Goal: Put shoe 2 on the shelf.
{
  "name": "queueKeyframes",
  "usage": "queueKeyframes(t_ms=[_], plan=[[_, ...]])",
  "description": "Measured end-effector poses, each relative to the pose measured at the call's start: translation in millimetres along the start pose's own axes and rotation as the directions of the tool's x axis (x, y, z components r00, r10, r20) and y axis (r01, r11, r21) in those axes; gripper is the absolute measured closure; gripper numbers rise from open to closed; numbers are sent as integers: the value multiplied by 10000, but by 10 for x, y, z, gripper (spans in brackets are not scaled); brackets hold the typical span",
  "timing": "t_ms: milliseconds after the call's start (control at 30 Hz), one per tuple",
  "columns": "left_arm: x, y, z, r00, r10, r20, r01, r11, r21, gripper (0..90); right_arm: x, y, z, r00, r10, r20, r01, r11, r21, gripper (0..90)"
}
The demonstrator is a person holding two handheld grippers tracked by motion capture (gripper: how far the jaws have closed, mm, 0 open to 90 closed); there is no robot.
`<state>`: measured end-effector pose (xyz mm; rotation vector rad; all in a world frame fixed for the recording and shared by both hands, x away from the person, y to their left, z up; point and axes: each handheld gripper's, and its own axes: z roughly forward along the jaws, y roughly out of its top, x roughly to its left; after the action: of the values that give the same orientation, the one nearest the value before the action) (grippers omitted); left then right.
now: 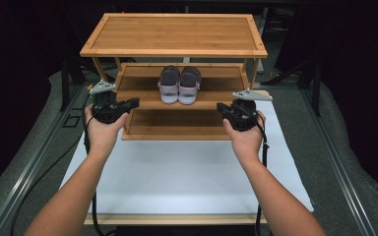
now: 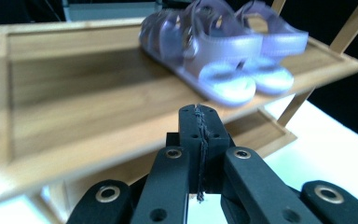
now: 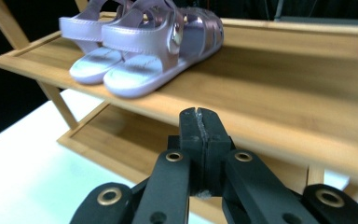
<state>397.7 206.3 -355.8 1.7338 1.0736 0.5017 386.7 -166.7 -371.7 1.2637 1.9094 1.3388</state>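
You face a bamboo shoe rack (image 1: 177, 37) on the white bench (image 1: 187, 172), lilac sandals (image 1: 179, 84) paired on its middle shelf; each hand-held gripper, left (image 1: 134, 102) and right (image 1: 220, 106), is clenched empty. Reaching in clenched risks knocking them backward.

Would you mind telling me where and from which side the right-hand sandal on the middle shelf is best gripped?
Probably the heel strap of the right-hand sandal, approached from the front, open side of the rack. The heels face the person and that strap stands up as a thin arch, clearest in the right gripper view. The right gripper, now shut, would have to open first.
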Motion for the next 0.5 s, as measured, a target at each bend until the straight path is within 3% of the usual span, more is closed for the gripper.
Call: queueKeyframes(t_ms=[133, 200, 300, 333, 500], plan=[[75, -230, -182, 9994, -322, 131, 323, 9995, -48, 897, -38, -141, -190, 9999, -75, -145, 76, 10000, 37, 900], [82, -267, -204, 9992, -365, 144, 367, 9993, -88, 897, -34, -210, -282, 9994, -337, 73, 337, 9994, -95, 900], [113, -476, -301, 9989, -465, 96, 467, 9988, -170, 897, -35, -385, -421, 9979, -551, 345, 553, 9984, -68, 900], [113, -476, -301, 9989, -465, 96, 467, 9988, -170, 897, -41, -428, -443, 9980, -551, 298, 554, 9984, -101, 900], [80, -839, -464, 9991, -413, -120, 408, 9985, -361, 896, -67, -685, -582, 9994, -251, 225, 255, 9995, -158, 900]])
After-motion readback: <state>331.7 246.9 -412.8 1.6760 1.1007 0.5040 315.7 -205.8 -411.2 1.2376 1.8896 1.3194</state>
